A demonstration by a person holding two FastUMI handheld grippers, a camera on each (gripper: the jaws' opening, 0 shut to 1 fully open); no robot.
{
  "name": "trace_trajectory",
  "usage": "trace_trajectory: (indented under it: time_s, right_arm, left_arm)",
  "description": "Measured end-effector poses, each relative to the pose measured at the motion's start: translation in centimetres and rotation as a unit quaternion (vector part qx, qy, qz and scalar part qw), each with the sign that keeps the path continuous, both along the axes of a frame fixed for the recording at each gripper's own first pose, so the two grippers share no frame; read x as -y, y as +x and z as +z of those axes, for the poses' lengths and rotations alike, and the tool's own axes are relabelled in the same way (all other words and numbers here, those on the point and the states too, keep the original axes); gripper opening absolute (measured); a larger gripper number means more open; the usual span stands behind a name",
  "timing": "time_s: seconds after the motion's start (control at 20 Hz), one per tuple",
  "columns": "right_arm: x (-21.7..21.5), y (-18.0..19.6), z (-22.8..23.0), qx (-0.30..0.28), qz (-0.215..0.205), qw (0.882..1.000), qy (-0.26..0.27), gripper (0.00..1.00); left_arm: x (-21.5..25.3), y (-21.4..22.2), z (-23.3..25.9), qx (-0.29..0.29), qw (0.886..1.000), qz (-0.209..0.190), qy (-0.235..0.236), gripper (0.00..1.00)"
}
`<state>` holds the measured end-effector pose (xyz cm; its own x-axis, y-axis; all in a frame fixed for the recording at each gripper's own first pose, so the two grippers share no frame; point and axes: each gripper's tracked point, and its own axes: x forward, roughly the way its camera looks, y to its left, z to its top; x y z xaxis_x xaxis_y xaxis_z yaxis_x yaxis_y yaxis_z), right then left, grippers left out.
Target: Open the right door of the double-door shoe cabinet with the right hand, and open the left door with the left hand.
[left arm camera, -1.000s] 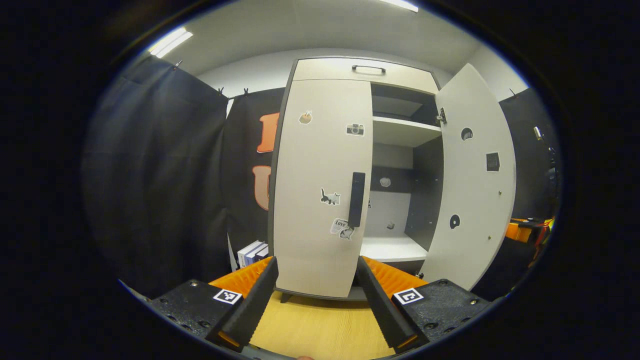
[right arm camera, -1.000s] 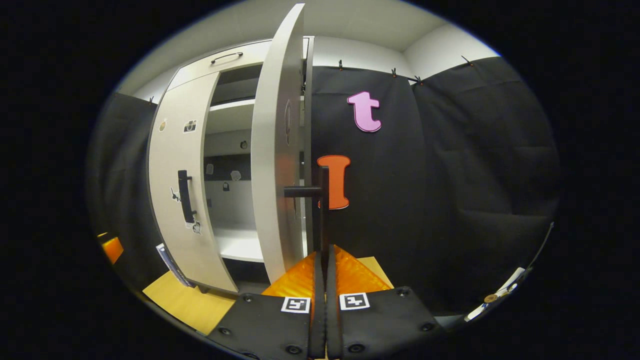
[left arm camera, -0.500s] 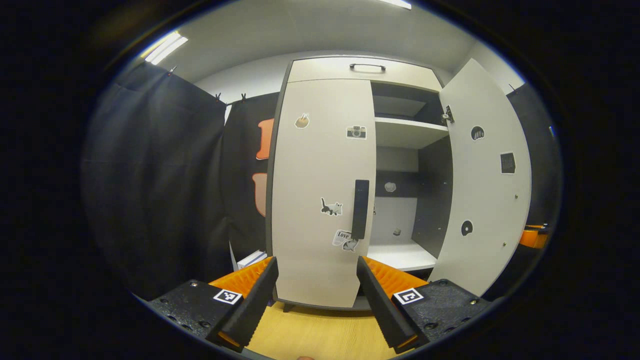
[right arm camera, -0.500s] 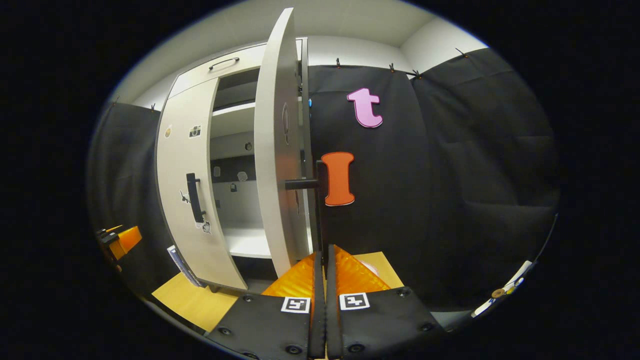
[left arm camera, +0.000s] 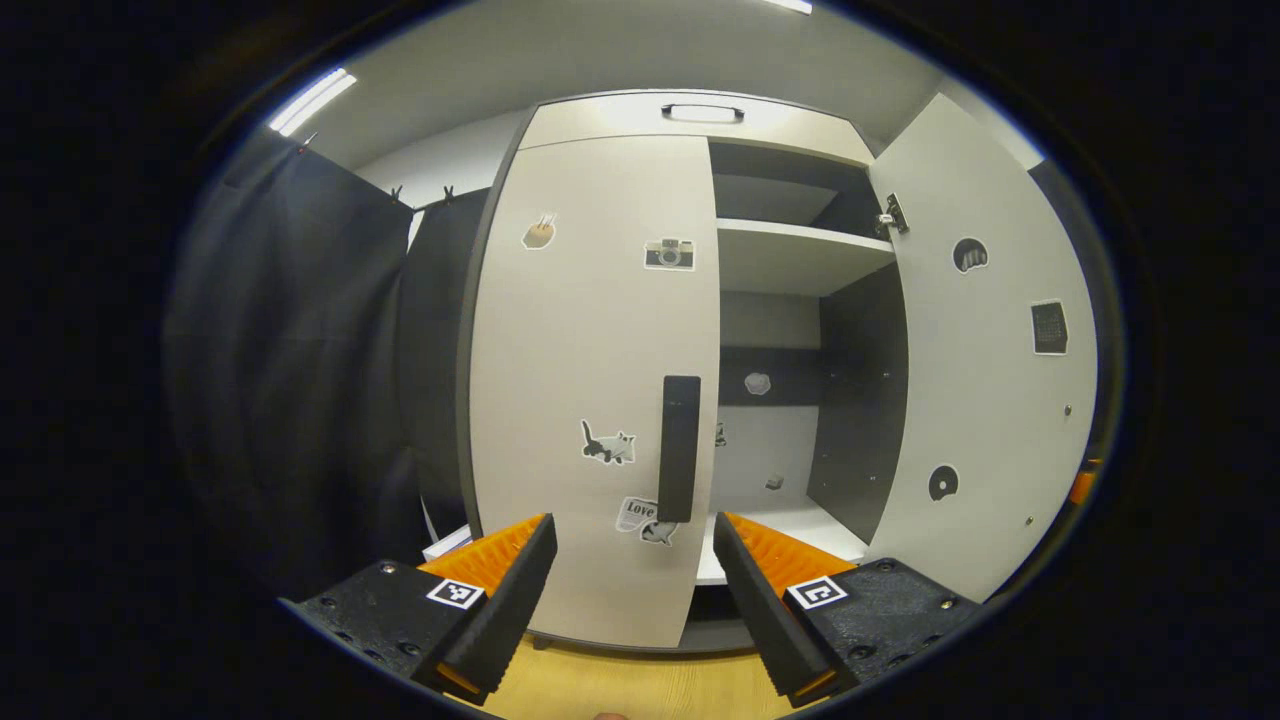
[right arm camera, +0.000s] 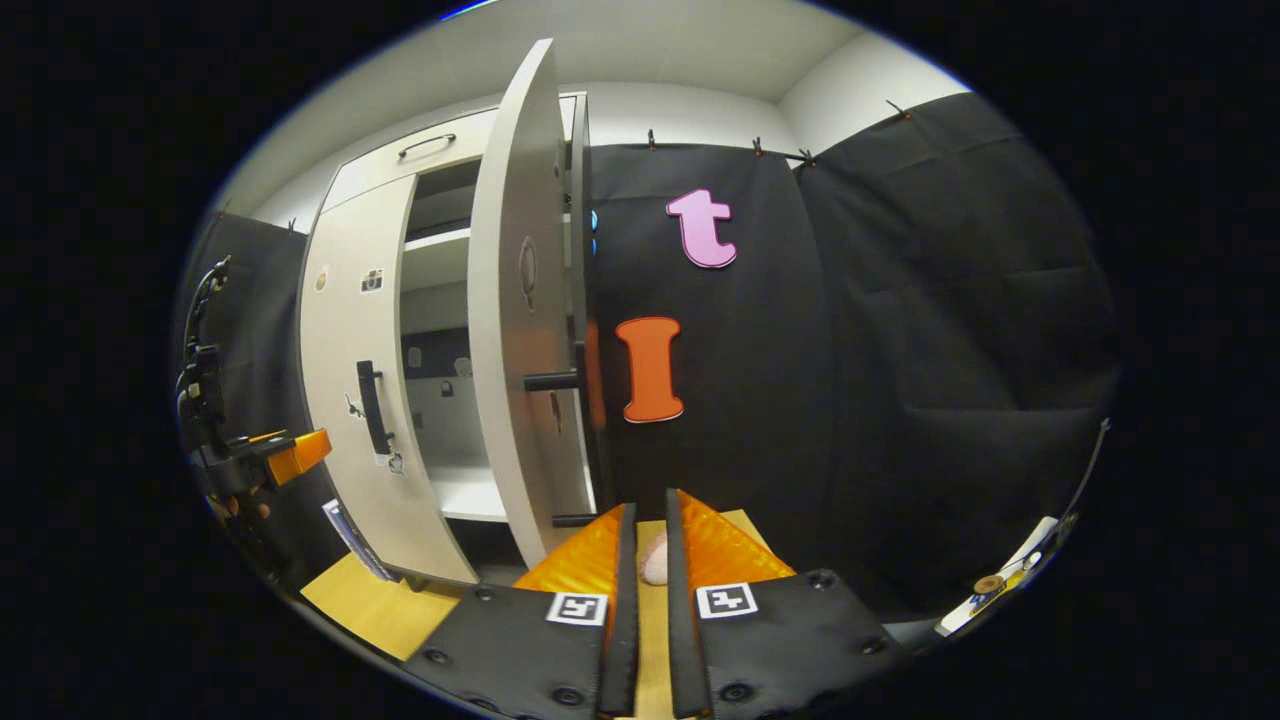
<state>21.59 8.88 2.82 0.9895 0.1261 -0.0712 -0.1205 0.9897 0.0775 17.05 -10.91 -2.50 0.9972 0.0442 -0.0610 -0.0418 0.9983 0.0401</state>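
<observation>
Pale grey, the left door of the shoe cabinet is seen shut, its dark handle just ahead of the spread left tongs. The right door is swung wide — the right tongs, parted by a narrow gap, are clear of its handle, pinching nothing.

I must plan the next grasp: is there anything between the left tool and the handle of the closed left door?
Nothing visible. The left tool is open, and the left door's handle stands just beyond its fingertips, unobstructed.
</observation>
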Motion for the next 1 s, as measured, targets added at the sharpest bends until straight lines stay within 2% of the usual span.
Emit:
trace_trajectory:
  time_s: [0.1, 0.2, 0.25, 0.3, 0.35, 0.4, 0.45, 0.5, 0.6, 0.8, 0.9, 0.95, 1.0]
  right_arm:
    - [0.4, 0.3, 0.0, 0.003, -0.01, 1.0, -0.002, 0.45]
    - [0.8, 0.5, 0.1, 0.006, -0.016, 1.0, -0.001, 0.55]
    - [1.0, 0.6, 0.2, 0.006, -0.021, 1.0, 0.0, 0.65]
    - [1.1, 0.7, 0.2, 0.006, -0.024, 1.0, 0.0, 0.84]
    - [1.3, 0.8, 0.2, 0.006, -0.028, 1.0, 0.0, 0.87]
    - [1.5, 0.8, 0.1, 0.006, -0.031, 0.999, 0.0, 0.83]
    - [1.6, 0.9, 0.1, 0.005, -0.034, 0.999, 0.001, 0.85]
    - [1.6, 0.8, 0.1, 0.004, -0.036, 0.999, 0.001, 0.99]
    - [1.9, 1.0, 0.0, 0.003, -0.041, 0.999, 0.002, 0.92]
    - [2.3, 1.0, 0.0, 0.001, -0.049, 0.999, 0.0, 0.92]
    - [2.4, 1.1, 0.0, 0.002, -0.051, 0.999, -0.001, 0.93]
    - [2.5, 1.0, 0.0, 0.002, -0.053, 0.999, -0.002, 0.92]
    - [2.5, 1.0, 0.0, 0.002, -0.053, 0.999, -0.001, 0.92]
  left_arm:
    - [0.7, 1.7, -0.1, -0.002, 1.0, -0.01, -0.011, 0.95]
    - [1.1, 3.2, -0.3, -0.004, 1.0, -0.014, -0.017, 0.92]
    - [1.2, 4.0, -0.4, -0.004, 1.0, -0.016, -0.018, 0.95]
    - [1.3, 4.6, -0.5, -0.005, 1.0, -0.016, -0.016, 0.95]
    - [1.2, 5.4, -0.7, -0.007, 1.0, -0.016, -0.014, 0.95]
    - [1.2, 6.0, -0.9, -0.01, 1.0, -0.014, -0.014, 0.95]
    - [1.2, 6.6, -1.2, -0.011, 1.0, -0.014, -0.014, 0.95]
    - [1.2, 7.2, -1.3, -0.012, 1.0, -0.015, -0.015, 0.95]
    - [1.1, 8.3, -1.6, -0.016, 1.0, -0.013, -0.012, 0.95]
    - [0.9, 9.8, -2.0, -0.019, 1.0, -0.011, -0.003, 0.92]
    - [0.9, 10.0, -1.9, -0.015, 1.0, -0.009, -0.002, 0.81]
    - [0.9, 10.1, -1.8, -0.015, 1.0, -0.011, 0.0, 0.65]
    - [1.0, 10.2, -1.9, -0.017, 1.0, -0.013, 0.001, 0.67]
